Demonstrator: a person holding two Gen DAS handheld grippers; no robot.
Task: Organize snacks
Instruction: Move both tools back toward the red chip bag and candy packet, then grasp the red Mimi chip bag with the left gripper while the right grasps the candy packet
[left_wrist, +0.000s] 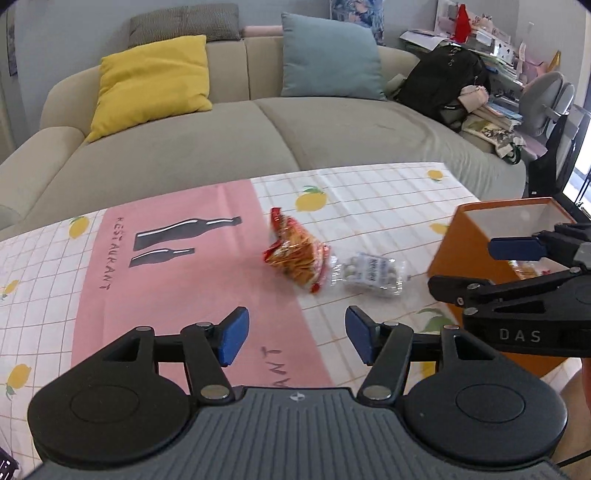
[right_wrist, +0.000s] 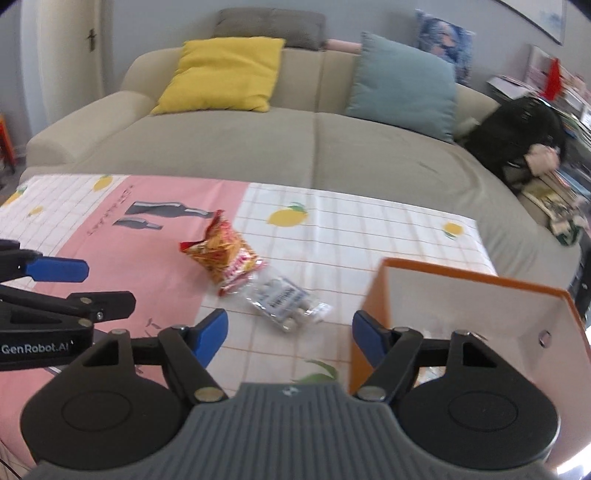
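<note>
Beige sofa (left_wrist: 229, 140) behind, low table under a pink-and-lemon cloth (left_wrist: 177, 266) in front of me. My left gripper (left_wrist: 297, 339) hangs over the near edge, jaws spread, nothing between them. My right gripper (right_wrist: 290, 336) beside it, jaws also apart and empty, by the orange box (right_wrist: 373, 295) at the table's right edge. Mid-table: a red-and-yellow snack bag (left_wrist: 297, 254), its end touching a clear packet of white sweets (left_wrist: 369, 275). Some packets show inside the box. Yellow cushion (left_wrist: 155, 81), blue cushion (left_wrist: 332, 55) on the sofa.
</note>
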